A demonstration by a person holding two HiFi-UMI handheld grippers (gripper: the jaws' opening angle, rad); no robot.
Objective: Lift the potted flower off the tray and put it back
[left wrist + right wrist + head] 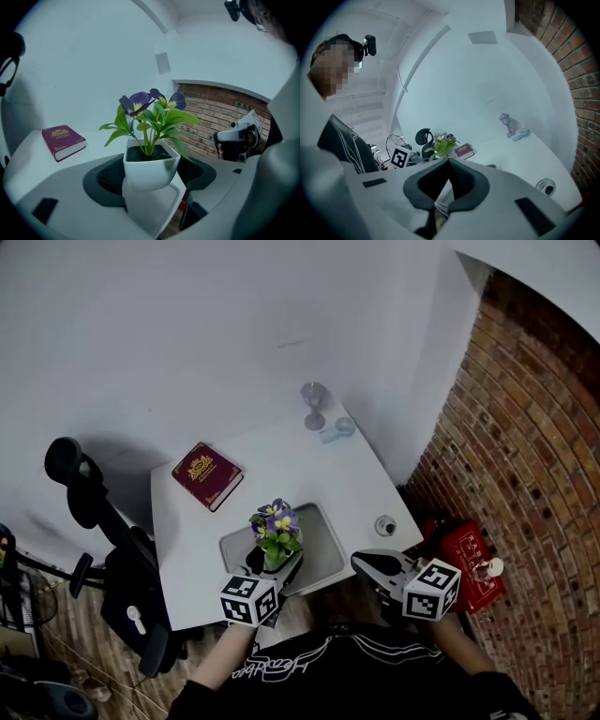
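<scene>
Head view: a white table (309,465) fills the middle, with a brick wall (525,446) at 3 o'clock and a black office chair (122,568) at 9 o'clock.
Tray: the grey tray (323,540) lies on the table's near part, at 6 o'clock from the table's middle.
Left gripper: the left gripper (272,565) (151,174) reaches in over the tray's near edge from 6 o'clock. Its dark pads sit one at 9 and one at 3 o'clock of the white pot, clamped on it.
Right gripper: the right gripper (370,565) (449,161) hangs at 4 o'clock from the tray, off the table's near edge. Its jaws are pressed together with nothing between them.
Potted flower: the potted flower (277,526) (151,166) stands upright between the left jaws, above the tray just 7 o'clock of its middle. I cannot tell whether its base touches the tray.
Book: a red book (207,475) (62,140) lies flat at 10 o'clock from the tray, well apart from the pot.
</scene>
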